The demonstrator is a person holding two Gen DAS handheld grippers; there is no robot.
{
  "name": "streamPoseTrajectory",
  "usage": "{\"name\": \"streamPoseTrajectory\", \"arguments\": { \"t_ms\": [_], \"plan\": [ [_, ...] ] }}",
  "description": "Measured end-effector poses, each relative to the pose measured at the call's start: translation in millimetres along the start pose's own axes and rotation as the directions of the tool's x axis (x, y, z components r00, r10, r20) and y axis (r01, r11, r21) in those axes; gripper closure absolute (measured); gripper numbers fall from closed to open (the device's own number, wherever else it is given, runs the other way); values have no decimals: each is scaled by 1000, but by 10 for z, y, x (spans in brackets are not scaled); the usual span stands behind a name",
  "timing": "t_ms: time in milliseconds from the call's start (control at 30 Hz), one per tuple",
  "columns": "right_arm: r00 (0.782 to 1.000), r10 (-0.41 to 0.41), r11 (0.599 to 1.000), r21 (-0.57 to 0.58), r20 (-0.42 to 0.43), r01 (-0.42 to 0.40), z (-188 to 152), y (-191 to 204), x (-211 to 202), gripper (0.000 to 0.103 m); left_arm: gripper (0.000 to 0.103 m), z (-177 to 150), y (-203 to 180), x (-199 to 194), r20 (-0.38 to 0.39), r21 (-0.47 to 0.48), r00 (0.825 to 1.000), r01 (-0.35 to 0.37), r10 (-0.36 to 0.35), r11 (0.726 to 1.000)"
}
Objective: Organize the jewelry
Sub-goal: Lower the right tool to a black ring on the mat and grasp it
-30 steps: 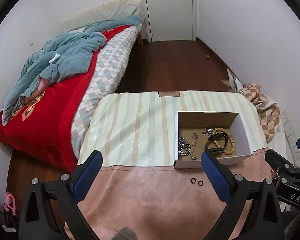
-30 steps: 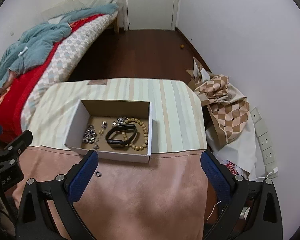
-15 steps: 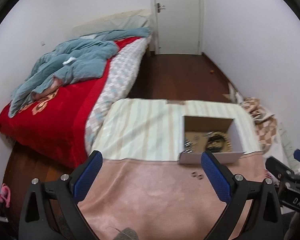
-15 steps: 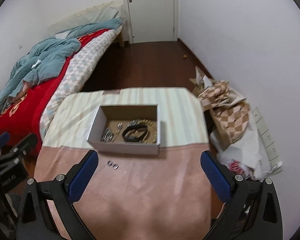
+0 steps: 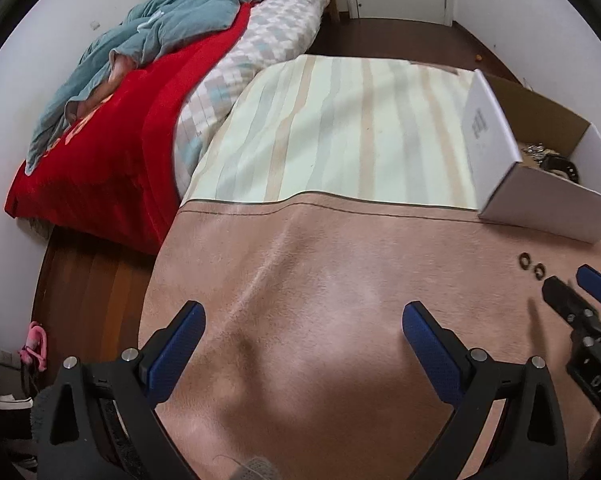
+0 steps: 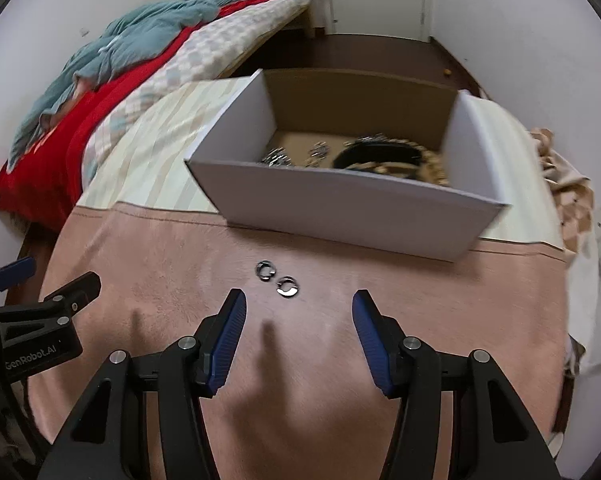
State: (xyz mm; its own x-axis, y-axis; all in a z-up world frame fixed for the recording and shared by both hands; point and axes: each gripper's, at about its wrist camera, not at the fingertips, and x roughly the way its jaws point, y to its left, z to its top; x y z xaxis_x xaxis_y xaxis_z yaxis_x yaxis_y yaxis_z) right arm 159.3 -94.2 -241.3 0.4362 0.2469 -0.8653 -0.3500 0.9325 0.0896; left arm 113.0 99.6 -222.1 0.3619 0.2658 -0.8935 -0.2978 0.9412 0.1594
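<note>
Both tools wide: right tool (image 6: 298, 312) near two rings (image 6: 276, 278) (by box (image 6: 340, 208)), left tool (image 5: 302, 330) w/ nothing.

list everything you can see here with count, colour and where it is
small rings: 2, silver, side by side on the pink cloth in front of the box
box: 1, white outside and brown inside, open, on the table where the cloths meet
jewelry in box: several pieces, silver, black and tan beads, on the box floor
pink cloth: 1, near part of the table
striped cloth: 1, cream, far part of the table
bed: 1, red cover, teal blanket, left
left gripper: 1, black with blue pads, open, empty
right gripper: 1, same colours, open, just short of the rings
</note>
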Motion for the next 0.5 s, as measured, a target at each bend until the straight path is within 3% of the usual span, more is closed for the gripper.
{"name": "streamPoseTrajectory", "arguments": {
  "t_ms": [133,200,267,500],
  "plan": [
    [1000,6,1000,-30,-27,-7,-14,111,226,65,2,9,30,60,-4,4,1000,-2,2,1000],
    [1000,-18,998,-57,0,18,-19,169,260,74,2,16,40,79,-6,7,1000,-5,5,1000],
    [999,-38,997,-63,17,39,-21,185,267,92,2,41,35,87,-8,8,1000,-2,2,1000],
    [998,-38,998,60,40,36,-45,-213,-32,92,2,111,-322,5,3,54,997,83,-83,995]
  ]
}}
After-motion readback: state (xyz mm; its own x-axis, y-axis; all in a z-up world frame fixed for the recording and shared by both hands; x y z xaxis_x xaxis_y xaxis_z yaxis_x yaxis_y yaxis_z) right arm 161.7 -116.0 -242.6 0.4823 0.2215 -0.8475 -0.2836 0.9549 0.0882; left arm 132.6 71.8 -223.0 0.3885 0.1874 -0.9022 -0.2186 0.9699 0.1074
